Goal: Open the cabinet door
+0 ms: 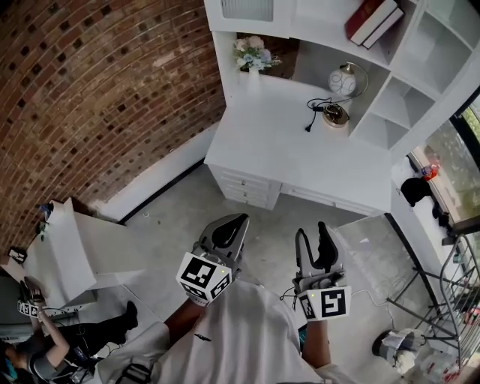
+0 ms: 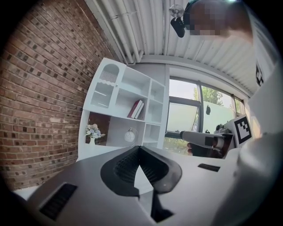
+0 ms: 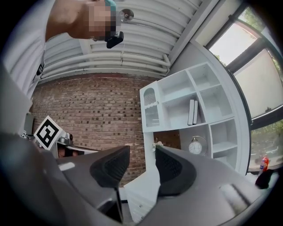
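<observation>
The white shelf unit (image 1: pixel 390 97) stands on a white desk (image 1: pixel 300 150) against the brick wall. Its cabinet door (image 1: pixel 247 9), with a ribbed glass pane, sits at the unit's upper left; it also shows in the left gripper view as the cabinet door (image 2: pixel 108 84) and in the right gripper view as the cabinet door (image 3: pixel 151 108), and it looks closed. My left gripper (image 1: pixel 240 220) is held well short of the desk, jaw tips touching, nothing between them (image 2: pixel 139 148). My right gripper (image 1: pixel 313 234) is beside it, jaws apart and empty (image 3: pixel 141 150).
On the desk stand a flower vase (image 1: pixel 253 56), a round clock (image 1: pixel 342 81) and a black cable (image 1: pixel 319 112). Red books (image 1: pixel 373 21) lean on a shelf. Desk drawers (image 1: pixel 244 187) face me. A low white box (image 1: pixel 67 251) and a seated person (image 1: pixel 52 352) are at left; a metal rack (image 1: pixel 450 300) is at right.
</observation>
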`<state>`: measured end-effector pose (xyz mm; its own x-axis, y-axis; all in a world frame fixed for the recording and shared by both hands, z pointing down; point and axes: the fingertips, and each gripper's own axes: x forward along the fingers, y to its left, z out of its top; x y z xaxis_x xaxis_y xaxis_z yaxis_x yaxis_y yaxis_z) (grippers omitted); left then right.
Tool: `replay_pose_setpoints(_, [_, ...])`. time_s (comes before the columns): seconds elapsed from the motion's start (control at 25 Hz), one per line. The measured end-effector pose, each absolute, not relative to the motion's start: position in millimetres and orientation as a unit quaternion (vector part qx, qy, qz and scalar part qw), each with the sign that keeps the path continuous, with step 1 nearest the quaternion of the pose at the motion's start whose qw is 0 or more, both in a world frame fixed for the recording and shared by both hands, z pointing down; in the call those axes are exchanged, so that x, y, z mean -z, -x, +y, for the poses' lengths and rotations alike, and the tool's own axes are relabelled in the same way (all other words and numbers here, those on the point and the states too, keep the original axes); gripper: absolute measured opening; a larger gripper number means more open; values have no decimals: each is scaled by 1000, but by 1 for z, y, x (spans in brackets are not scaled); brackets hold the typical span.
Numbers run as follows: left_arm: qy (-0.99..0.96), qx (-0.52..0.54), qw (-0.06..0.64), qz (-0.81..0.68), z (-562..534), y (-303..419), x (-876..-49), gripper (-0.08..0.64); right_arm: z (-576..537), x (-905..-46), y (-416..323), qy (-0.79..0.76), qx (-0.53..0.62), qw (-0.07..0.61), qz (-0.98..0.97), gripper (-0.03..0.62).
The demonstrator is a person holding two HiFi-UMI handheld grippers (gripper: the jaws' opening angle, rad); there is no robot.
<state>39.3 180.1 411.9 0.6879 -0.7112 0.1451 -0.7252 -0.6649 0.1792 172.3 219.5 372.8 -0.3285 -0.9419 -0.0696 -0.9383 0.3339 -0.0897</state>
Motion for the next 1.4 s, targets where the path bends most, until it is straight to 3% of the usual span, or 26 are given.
replay_pose_setpoints(0.76, [-930, -20, 99, -354, -28, 38, -387, 9, 14, -345, -115, 624, 11, 61, 779, 186])
replay_pose_setpoints(1.4, [-932, 12, 144, -334, -104, 59, -396, 9, -73, -345, -78, 636, 21, 47, 770, 186])
